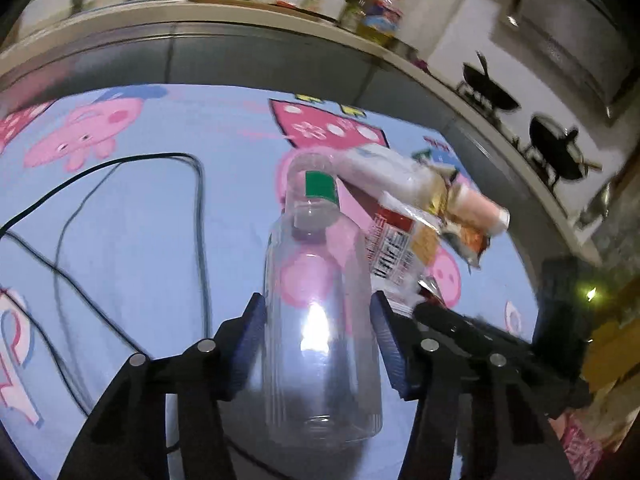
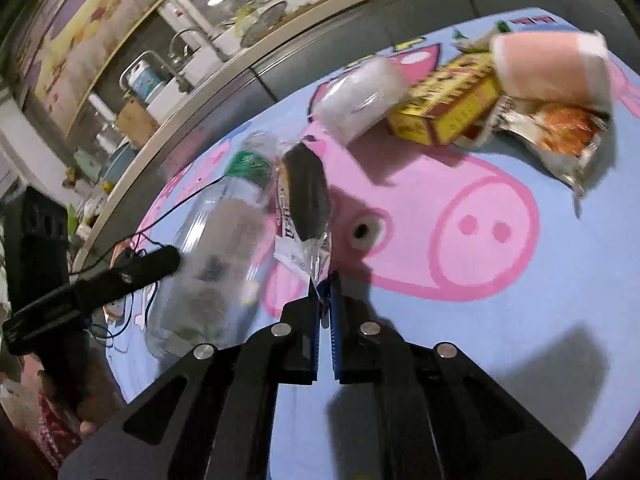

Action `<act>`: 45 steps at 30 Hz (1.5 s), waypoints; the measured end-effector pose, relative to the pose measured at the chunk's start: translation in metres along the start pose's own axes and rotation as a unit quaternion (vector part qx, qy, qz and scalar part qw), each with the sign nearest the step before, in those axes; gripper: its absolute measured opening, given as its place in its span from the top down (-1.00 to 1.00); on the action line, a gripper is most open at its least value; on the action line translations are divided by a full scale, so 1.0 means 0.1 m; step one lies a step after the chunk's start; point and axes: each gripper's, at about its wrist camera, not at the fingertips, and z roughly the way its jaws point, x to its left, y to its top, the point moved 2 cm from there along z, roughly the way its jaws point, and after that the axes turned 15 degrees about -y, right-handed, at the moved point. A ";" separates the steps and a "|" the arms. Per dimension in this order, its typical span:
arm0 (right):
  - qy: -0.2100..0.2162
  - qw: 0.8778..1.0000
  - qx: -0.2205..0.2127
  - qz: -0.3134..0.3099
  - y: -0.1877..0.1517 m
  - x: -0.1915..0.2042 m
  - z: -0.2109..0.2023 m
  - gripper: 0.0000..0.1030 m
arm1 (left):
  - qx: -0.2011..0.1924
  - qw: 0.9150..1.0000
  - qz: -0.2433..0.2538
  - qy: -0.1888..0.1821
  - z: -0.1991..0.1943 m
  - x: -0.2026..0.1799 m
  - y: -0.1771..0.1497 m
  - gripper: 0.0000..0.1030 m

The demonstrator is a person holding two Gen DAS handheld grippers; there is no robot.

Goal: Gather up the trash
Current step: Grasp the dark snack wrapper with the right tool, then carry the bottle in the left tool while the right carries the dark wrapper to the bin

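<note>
Left claw [image 1: 318, 344] grasps a clear, green-labelled plastic bottle [image 1: 320, 320]; right claw [image 2: 325, 292] pinches a clear printed wrapper [image 2: 304, 236].

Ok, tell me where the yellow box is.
The yellow box lies at the top right of the right wrist view, on the pig-print cloth, wedged between the white roll on its left and the pink cup on its right.

It was a home kitchen. A stove with black woks [image 1: 490, 92] lined one counter. A sink faucet [image 2: 182, 46] and a cartoon-pig tablecloth [image 2: 460, 240] showed too.
</note>
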 end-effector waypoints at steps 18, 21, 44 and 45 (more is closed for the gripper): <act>-0.018 1.000 -0.017 0.016 0.08 -0.19 0.03 0.30 | 0.046 0.997 0.045 0.031 0.43 -0.22 -0.03 -0.58; -0.019 1.000 -0.021 0.001 0.10 -0.13 0.07 0.31 | 0.049 0.996 0.060 0.042 0.45 -0.24 -0.07 -0.34; -0.055 0.981 -0.164 0.092 -0.23 -1.30 -1.31 0.91 | 0.024 0.973 0.165 -0.162 0.37 -1.65 0.13 -0.16; -0.061 0.976 -0.165 0.126 -0.26 -1.52 -1.36 0.91 | 0.039 0.969 0.175 -0.167 0.51 -1.78 0.13 -0.16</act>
